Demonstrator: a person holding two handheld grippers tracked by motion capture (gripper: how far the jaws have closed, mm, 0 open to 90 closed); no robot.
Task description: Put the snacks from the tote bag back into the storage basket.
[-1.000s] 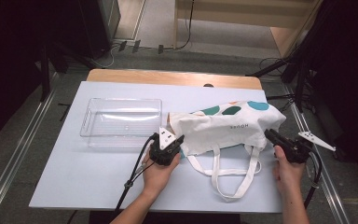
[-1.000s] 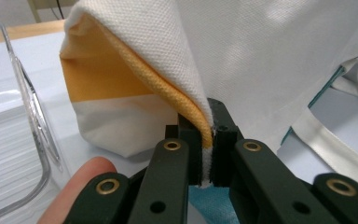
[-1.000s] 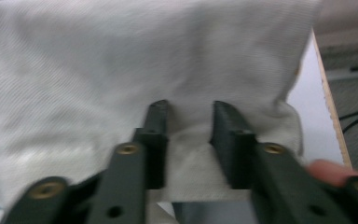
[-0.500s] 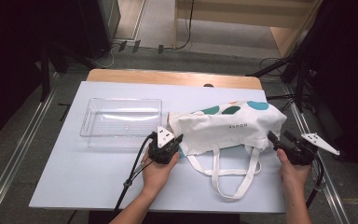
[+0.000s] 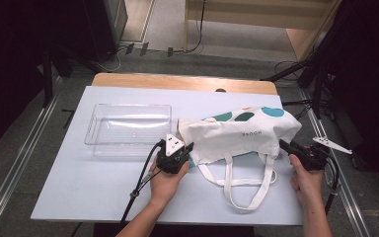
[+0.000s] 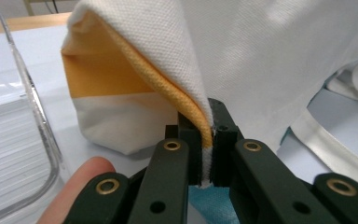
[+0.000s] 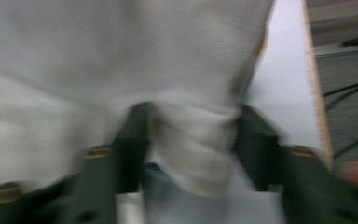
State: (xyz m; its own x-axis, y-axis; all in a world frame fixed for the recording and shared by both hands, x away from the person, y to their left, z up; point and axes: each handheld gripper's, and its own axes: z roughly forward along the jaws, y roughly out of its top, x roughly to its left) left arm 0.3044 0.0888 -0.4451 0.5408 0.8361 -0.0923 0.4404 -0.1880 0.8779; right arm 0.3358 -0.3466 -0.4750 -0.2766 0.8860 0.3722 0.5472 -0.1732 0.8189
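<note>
Two claws at opposite ends of one white tote bag point(image 5: 237, 133), seen from the high view. Left claw point(image 5: 190, 147) against the bag's left edge, close to the near right corner of a clear plastic tray point(image 5: 128, 129). Right claw point(image 5: 285, 145) at the bag's right edge, near the right rim of the table point(image 5: 79, 192). Bag lying on its side across the middle right, teal dots on its upper face, handles point(image 5: 244, 185) looped toward the near edge. Broad bare table in front of the tray and to the near left; a narrower strip on the right between bag and table rim; a wooden strip point(image 5: 182, 81) along the far edge.

From the left gripper view: left claw point(image 6: 206, 140) clamped on the tote bag point(image 6: 270, 56), jaws closed tight on a folded hem with an orange lining edge running down between them. Orange and white panel of the bag resting on the table behind. Tray wall point(image 6: 37, 130) curving down the left side, just beside the bag's corner yet apart from it. Fingertip point(image 6: 81, 186) low at the left.

From the right gripper view: heavily blurred. Right claw point(image 7: 191, 140) with jaws parted wide, a bunch of the bag's white cloth point(image 7: 121, 60) sitting between them, not pinched. Open table and its wooden edge point(image 7: 317, 93) at the right.
</note>
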